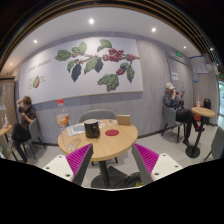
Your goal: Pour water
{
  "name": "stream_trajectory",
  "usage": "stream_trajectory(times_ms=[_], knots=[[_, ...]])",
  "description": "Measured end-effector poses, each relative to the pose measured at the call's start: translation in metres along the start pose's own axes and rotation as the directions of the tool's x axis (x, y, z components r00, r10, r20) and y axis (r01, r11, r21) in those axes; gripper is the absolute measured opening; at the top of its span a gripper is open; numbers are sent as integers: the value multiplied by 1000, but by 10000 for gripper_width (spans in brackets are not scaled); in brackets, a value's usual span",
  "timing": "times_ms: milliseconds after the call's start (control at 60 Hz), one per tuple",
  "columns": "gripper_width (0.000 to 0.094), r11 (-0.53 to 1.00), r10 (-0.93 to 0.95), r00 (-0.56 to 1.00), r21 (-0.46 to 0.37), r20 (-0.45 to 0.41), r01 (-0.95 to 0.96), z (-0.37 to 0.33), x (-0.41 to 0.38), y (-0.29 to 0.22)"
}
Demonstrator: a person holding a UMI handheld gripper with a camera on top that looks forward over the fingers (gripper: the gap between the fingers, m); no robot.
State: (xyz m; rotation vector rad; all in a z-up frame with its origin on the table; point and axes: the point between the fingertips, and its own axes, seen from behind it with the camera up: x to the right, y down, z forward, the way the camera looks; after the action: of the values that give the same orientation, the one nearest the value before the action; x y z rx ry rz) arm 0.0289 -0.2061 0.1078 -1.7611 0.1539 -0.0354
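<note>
While gripper [112, 163] hangs back with pink-padded fingers [82, 158] spread apart, holding nothing, dark cylindrical cup [92, 128] stands on round wooden table [100, 148], well beyond fingers, near small red disc [112, 132] – judging by this, pour not yet begun, reach and grasp all left

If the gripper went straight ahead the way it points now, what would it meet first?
Probably the round wooden table, whose near edge lies just beyond the open gripper. The dark cylindrical cup stands further back on it, slightly left; depth is hard to judge.
</note>
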Motion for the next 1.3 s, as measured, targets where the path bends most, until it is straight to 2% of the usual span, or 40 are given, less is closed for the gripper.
stream_trajectory(times_ms=[233,617,717,867,1000,1033,1050,1067,1083,1117,1217,1300], knots=[[836,1000,-20,998,-3,58,20,1,-26,-12],[833,996,-83,977,45,196,75,73,-178,-32],[826,994,-97,978,62,185,87,105,-204,-35],[827,987,-135,984,102,113,124,155,-218,-47],[815,989,-124,989,94,79,117,192,-232,-51],[770,990,-114,990,92,82,106,197,-237,-51],[714,990,-111,990,92,84,104,199,-238,-52],[644,991,-109,991,92,84,101,201,-238,-52],[520,991,-107,991,91,80,99,204,-238,-52],[504,992,-92,993,98,72,84,201,-234,-55],[358,989,-91,992,124,83,81,205,-225,-52],[327,989,-74,994,138,84,62,207,-222,-52]])
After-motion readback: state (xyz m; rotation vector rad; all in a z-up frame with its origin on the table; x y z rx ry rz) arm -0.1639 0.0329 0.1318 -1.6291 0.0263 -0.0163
